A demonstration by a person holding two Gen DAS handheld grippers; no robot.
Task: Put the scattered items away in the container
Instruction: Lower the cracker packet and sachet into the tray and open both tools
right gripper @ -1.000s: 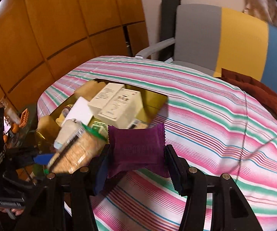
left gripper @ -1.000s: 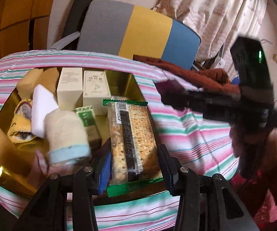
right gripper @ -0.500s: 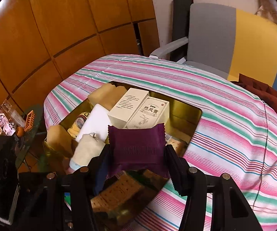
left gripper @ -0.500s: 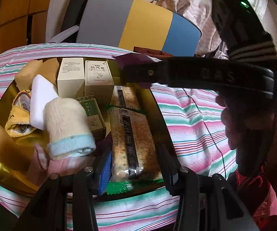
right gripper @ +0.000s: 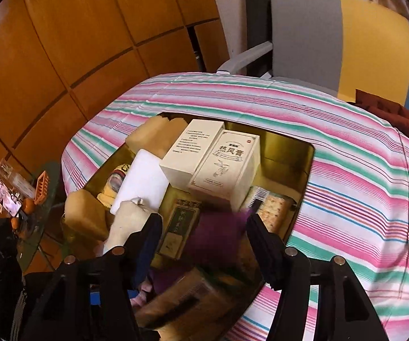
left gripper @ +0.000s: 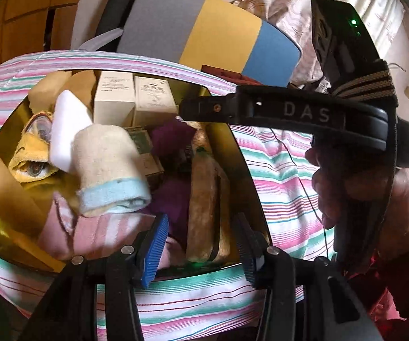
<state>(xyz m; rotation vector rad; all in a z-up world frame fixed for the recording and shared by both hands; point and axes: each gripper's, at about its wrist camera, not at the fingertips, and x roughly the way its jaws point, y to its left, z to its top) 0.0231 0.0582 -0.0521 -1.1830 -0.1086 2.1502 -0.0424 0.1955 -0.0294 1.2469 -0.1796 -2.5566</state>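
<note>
From my right wrist camera the purple packet (right gripper: 218, 233) is a motion-blurred smear, so I can't tell whether it touches anything. The cracker pack (right gripper: 275, 209) shows only one end, behind my right gripper (right gripper: 204, 244).

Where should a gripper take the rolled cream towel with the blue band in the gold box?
Grip the rolled towel across its cream middle, above the blue band, coming from above. It lies on top of the pile in the gold box, tilted, its rounded sides exposed. The white block crowds its upper left, so close the fingers across the roll's width. Soft cloth should compress and hold.
</note>
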